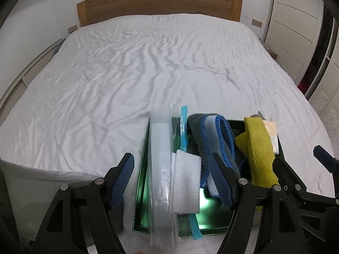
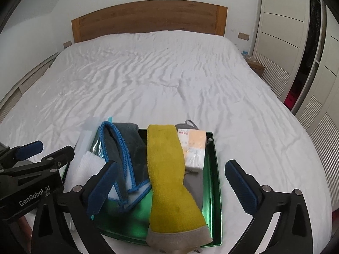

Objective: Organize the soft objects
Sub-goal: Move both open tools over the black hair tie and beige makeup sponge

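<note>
Only the left view shows the plastic bag [image 1: 161, 169]; fuzzy yellow towel [image 2: 167, 169] fills the shiny green tray [image 2: 214, 169], perhaps metal. Both the left gripper [image 1: 171, 180] and the right gripper [image 2: 169, 187] gape, holding nothing.

Left gripper [image 1: 171, 180], right gripper [image 2: 169, 187]: black angular plastic linkages, silver pivot screws, ribbed blue finger pads [image 2: 243, 188]; white "GenRobot AI" lettering.

yellow cloth [image 2: 167, 169]: near end cut off | tray [image 2: 214, 190]: floor mostly covered
</note>
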A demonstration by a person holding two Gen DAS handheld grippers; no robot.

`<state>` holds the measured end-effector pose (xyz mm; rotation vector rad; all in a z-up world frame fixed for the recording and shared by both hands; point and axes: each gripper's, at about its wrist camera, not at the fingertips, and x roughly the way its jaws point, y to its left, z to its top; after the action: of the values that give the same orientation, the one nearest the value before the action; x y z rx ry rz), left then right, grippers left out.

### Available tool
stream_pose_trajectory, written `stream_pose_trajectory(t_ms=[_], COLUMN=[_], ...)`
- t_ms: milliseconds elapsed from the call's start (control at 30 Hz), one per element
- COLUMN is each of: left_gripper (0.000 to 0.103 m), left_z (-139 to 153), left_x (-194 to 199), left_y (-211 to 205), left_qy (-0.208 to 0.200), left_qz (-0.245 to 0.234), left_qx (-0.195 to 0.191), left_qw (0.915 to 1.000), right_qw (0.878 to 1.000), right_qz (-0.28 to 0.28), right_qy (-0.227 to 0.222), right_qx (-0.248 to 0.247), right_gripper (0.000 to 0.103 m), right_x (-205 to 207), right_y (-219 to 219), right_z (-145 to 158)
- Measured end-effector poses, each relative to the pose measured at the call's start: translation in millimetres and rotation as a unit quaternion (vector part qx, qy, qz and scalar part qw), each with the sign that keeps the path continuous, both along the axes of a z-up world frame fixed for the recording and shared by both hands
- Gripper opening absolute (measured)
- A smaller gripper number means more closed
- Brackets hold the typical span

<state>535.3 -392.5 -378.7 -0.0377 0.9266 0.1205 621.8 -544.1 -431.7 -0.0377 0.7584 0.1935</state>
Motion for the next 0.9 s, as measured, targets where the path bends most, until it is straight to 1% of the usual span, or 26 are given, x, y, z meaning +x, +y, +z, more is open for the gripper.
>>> stream_pose_trajectory(t_ms=[100, 233, 267, 533, 733, 900], left_gripper=[0.068, 0.080, 0.082, 0.082, 0.082, 0.082], left_z=[7.9, 22.0, 26.4, 64.3, 86.6, 103.9], left_x=[-1.6, -7.1, -9.0, -33.2, -57.5, -84.5], left_y=[-1.3, -3.8, -4.2, -15.9, -22.9, -28.6], left_qy=[-0.007, -0.020, -0.025, -0.051, -0.059, -0.065], left_qz=[-0.004, -0.009, -0.012, -0.040, -0.062, -0.084], left_qx=[-0.001, -0.006, -0.008, -0.027, -0.052, -0.066], left_qw=[1.0000, 0.9997, 0.9996, 0.9975, 0.9950, 0.9921], right_qw=[1.000, 1.000, 1.000, 0.998, 0.997, 0.996], right_qz=[-0.006, -0.020, -0.024, -0.050, -0.076, -0.081], right_qy=[-0.004, -0.012, -0.014, -0.030, -0.030, -0.027], right_qx=[0.000, 0.000, -0.001, -0.007, -0.008, -0.014], right_gripper=[0.103, 0.103, 0.103, 0.103, 0.103, 0.103], right_x=[-4.8, -15.3, -18.4, -61.2, -97.7, -128.8], right_y=[-2.4, -11.4, -13.8, -37.9, -55.3, -56.8], right_z=[6.1, 16.8, 19.9, 49.8, 68.0, 80.7])
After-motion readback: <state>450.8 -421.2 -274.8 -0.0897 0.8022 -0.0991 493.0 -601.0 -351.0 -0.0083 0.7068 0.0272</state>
